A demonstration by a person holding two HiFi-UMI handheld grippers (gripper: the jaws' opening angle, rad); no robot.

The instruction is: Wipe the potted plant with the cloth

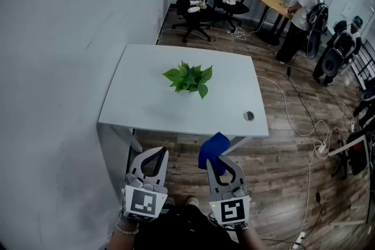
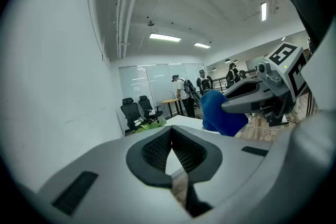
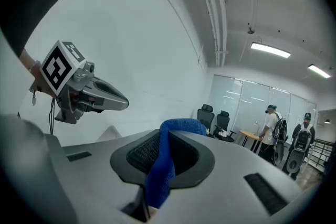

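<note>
Green leafy potted plant point(image 1: 188, 78): centre of white rectangular table point(image 1: 146, 99). Blue cloth point(image 1: 212, 148): clamped in right gripper point(image 1: 220, 161), short of the table's near edge. Left gripper point(image 1: 157, 153): jaws together, empty, beside the right.

Left gripper point(image 1: 159, 152) pinched closed, nothing in it; right gripper point(image 1: 219, 161) clamps the cloth point(image 1: 211, 146). They're side by side, tipped slightly down.
</note>
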